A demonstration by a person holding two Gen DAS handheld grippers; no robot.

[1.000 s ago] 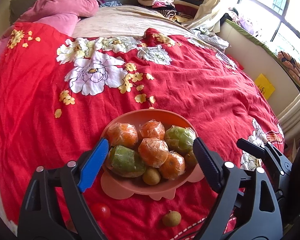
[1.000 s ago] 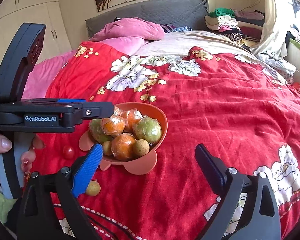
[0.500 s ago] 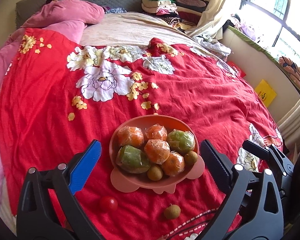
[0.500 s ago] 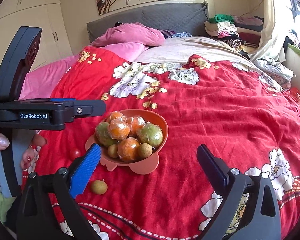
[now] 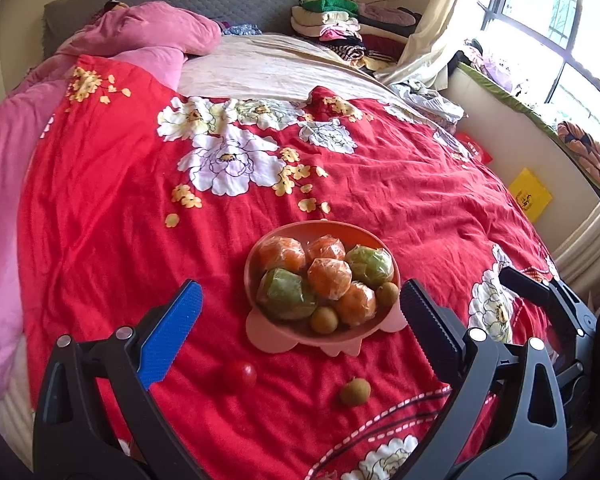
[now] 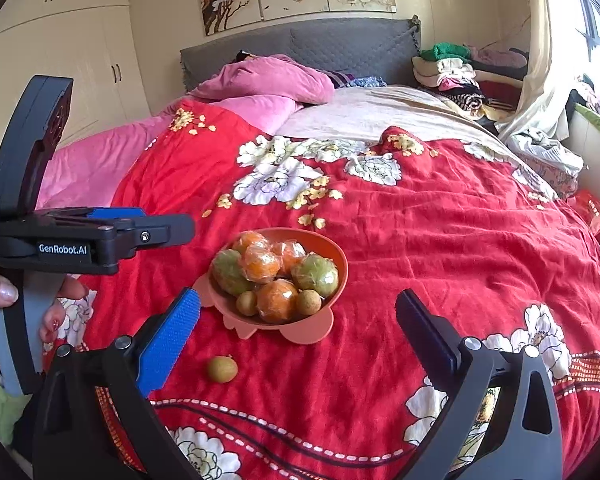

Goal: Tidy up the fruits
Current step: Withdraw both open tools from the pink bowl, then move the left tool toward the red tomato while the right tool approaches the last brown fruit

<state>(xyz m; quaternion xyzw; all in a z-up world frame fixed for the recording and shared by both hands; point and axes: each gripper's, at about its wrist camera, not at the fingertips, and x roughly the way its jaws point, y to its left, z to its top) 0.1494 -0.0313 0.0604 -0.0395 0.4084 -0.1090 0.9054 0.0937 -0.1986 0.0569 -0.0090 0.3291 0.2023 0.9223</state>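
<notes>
A salmon-pink bowl sits on the red floral bedspread, filled with plastic-wrapped oranges, wrapped green fruits and small brown longans. It also shows in the right wrist view. On the blanket in front of the bowl lie a small red tomato and a loose longan, the longan also in the right wrist view. My left gripper is open and empty, held back from the bowl. My right gripper is open and empty, to the bowl's right.
Pink pillows and a grey headboard lie at the far end of the bed. Folded clothes are stacked at the back right. A window ledge runs along the right side.
Both grippers have pulled back and up from the bowl, so it looks smaller and farther. The tomato and loose longan have come into fuller view. Both stay open.
</notes>
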